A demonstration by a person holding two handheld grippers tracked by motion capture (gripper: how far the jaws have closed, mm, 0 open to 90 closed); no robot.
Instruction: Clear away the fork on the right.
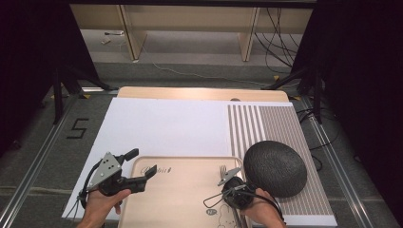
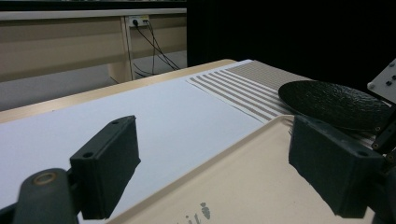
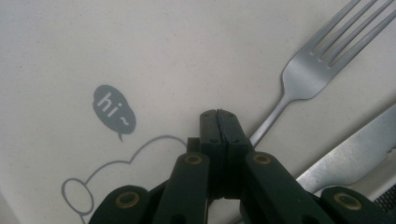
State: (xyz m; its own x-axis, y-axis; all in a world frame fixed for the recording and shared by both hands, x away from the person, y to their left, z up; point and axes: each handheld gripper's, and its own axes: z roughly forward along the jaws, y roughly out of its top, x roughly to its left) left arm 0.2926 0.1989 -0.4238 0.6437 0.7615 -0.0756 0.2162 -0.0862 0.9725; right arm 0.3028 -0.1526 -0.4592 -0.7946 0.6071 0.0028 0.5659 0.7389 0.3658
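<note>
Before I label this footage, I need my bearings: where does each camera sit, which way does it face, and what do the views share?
High view: above the person's side, looking forward and down on the tray; both hands, left gripper and right gripper show.
Left gripper view: rides the left gripper, looking level across the tray toward the black plate; open jaws show.
Right gripper view: rides the right gripper, looking down on the fork and knife; shut jaws show.
Shared: high and left gripper views both show plate and tray.
</note>
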